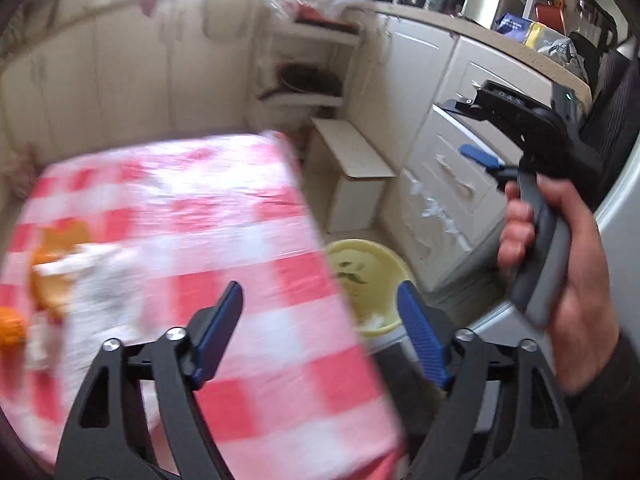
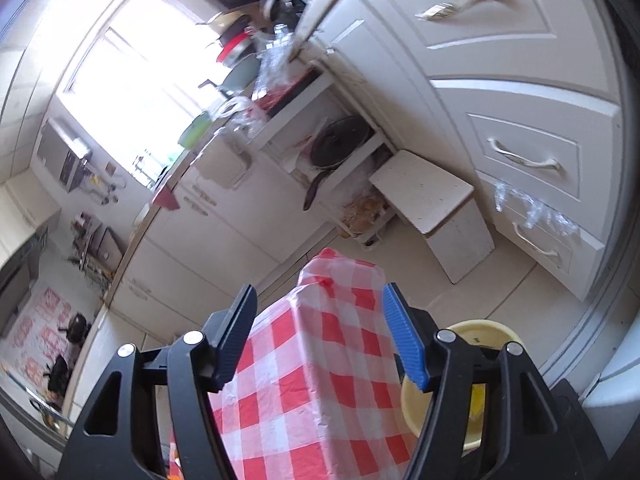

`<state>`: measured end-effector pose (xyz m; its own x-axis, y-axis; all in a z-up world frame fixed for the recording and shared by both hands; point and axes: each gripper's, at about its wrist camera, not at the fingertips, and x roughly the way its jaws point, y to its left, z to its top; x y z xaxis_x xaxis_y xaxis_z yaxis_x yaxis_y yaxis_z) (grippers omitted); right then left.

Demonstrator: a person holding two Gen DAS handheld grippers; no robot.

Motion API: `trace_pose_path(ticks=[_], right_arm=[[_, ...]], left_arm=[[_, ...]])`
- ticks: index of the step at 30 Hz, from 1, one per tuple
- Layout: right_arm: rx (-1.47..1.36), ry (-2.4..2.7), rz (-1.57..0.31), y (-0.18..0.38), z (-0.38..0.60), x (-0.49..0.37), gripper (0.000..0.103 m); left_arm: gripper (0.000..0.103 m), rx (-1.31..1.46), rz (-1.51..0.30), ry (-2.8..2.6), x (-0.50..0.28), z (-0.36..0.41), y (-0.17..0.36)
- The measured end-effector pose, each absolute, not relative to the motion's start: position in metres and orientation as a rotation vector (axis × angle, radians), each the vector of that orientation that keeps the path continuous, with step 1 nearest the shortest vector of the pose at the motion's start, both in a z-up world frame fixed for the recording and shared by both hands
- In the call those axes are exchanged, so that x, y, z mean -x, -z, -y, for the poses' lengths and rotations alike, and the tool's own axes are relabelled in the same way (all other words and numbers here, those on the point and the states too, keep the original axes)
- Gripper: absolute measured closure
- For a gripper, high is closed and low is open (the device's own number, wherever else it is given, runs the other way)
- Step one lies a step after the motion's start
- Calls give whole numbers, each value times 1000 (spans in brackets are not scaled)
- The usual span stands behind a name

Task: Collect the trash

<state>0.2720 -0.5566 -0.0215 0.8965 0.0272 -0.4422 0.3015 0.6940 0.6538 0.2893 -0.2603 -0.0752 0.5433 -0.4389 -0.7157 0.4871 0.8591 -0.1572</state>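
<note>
Trash, a blurred heap of orange peel (image 1: 52,276) and white scraps (image 1: 100,280), lies on the checked tabletop (image 1: 224,216), far from the yellow bin (image 1: 372,276) waiting below its edge. Left gripper (image 1: 320,336) and right gripper (image 2: 318,336) hover, jaws apart, empty.

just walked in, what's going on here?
A person is clearing trash off a table with a red-checked cloth, holding a two-finger gripper in each hand. Both the left gripper and the right gripper are open with nothing between their fingers. Orange peel and crumpled white paper lie blurred on the cloth. A yellow bin sits on the floor beside the table, with some scraps inside.
</note>
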Motion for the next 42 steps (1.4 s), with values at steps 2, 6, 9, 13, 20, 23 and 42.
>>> trace_pose_path(ticks=[2, 6, 9, 13, 20, 23, 42], right_arm=[[-733, 134, -439, 11, 531, -273, 35], [-623, 71, -426, -6, 473, -266, 29], [-541, 26, -421, -9, 426, -253, 23], [-416, -30, -428, -5, 369, -227, 18], [-342, -52, -411, 5, 306, -177, 16], [-328, -44, -400, 8, 295, -162, 16], [-272, -8, -392, 22, 278, -137, 12]], left_arm=[[21, -95, -808, 460, -272, 205, 70], [20, -86, -828, 260, -257, 97, 73], [20, -25, -831, 138, -244, 20, 74], [16, 102, -814, 67, -224, -44, 77], [13, 139, -796, 92, -210, -54, 81], [11, 127, -791, 108, -205, -51, 81], [10, 197, -823, 83, -211, -52, 90]])
